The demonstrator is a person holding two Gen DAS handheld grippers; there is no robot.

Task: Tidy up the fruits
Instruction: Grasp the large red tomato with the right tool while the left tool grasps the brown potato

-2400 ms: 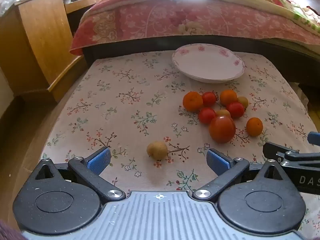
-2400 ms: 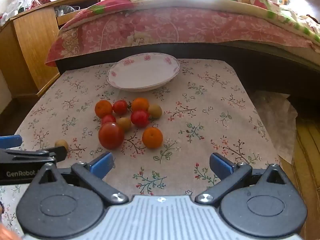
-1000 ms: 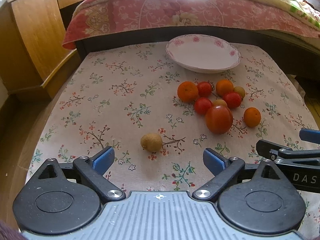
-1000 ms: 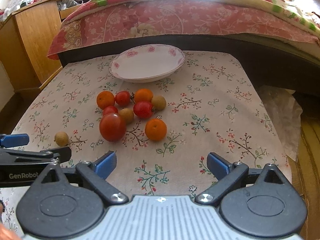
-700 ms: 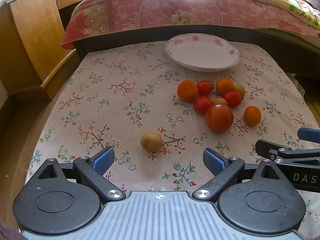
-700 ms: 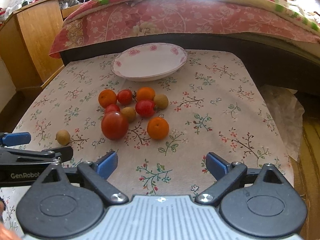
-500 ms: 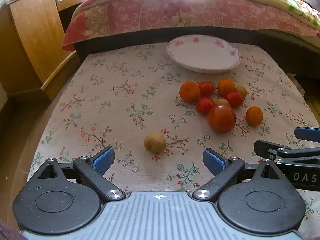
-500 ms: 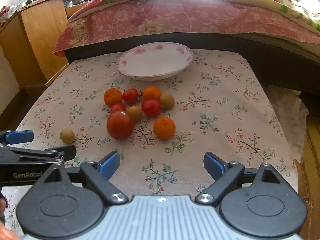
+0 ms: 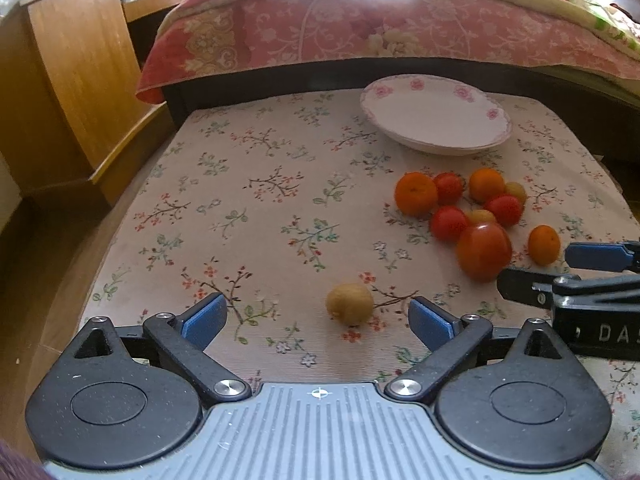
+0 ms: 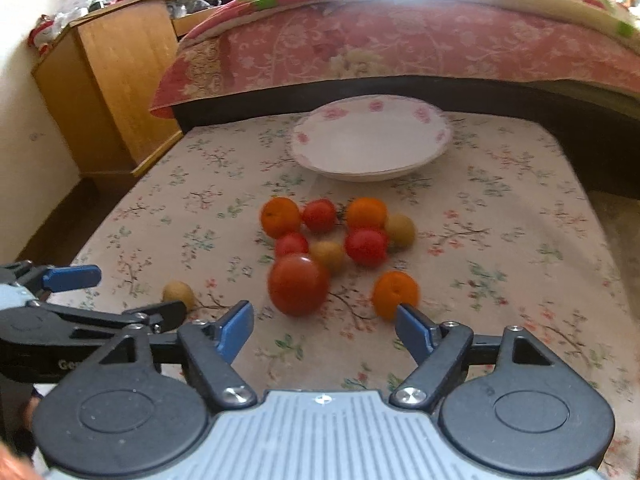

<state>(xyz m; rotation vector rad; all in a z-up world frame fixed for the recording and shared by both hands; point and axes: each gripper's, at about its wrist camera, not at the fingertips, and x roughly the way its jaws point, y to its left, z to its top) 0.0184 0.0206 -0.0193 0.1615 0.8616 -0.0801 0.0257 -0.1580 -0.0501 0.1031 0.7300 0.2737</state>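
Note:
A white plate with pink flowers [image 9: 436, 120] [image 10: 372, 140] sits empty at the far side of the floral cloth. In front of it lies a cluster of oranges, small red tomatoes and yellowish fruits, with a big red tomato [image 9: 484, 250] [image 10: 298, 284] nearest. One orange [image 9: 543, 245] [image 10: 394, 294] lies apart to the right. A small tan fruit [image 9: 349, 304] [image 10: 179, 293] lies alone on the left. My left gripper [image 9: 318, 322] is open, with the tan fruit just ahead between its fingertips. My right gripper [image 10: 324, 330] is open, close behind the big tomato and the lone orange.
A bed with a pink floral quilt [image 9: 360, 32] runs along the far edge. A wooden cabinet [image 9: 72, 80] stands at the left. The cloth-covered table [image 9: 240, 200] drops off at left and right.
Both grippers have moved forward toward the fruit. The tan fruit now sits between the left fingertips; the big tomato and lone orange are closer to the right fingertips. Nothing was taken hold of.

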